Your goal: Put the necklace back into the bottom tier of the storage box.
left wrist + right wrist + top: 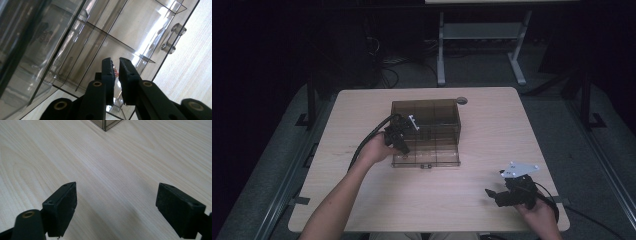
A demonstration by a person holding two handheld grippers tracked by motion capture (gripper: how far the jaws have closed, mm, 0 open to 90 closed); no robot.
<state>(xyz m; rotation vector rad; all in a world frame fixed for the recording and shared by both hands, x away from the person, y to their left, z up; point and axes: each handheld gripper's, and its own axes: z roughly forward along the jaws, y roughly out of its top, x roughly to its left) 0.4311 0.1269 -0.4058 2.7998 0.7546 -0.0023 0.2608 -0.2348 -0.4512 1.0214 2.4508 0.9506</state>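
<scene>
My left gripper (pixel 116 71), fingers narrowly parted over something small and reddish (pixel 115 72), should release inside the clear box (pixel 426 131); right gripper (pixel 116 210), fingers wide, waits near the tabletop's (pixel 492 130) right corner.

Two black jaws of left gripper (pixel 116 72) seen rising from bottom edge, held close together with narrow gap left between pads. Small reddish-brown object (pixel 115 71) glimpsed in that gap; contact with pads cannot be told, object too small to be identified. Jaws pointed into clear smoky plastic box (pixel 82 45), divided by thin partitions (pixel 117 41) into compartments. Clear handle (pixel 173 38) fixed on box front at upper right. Pale wooden table (pixel 190 67) seen at right.
</scene>
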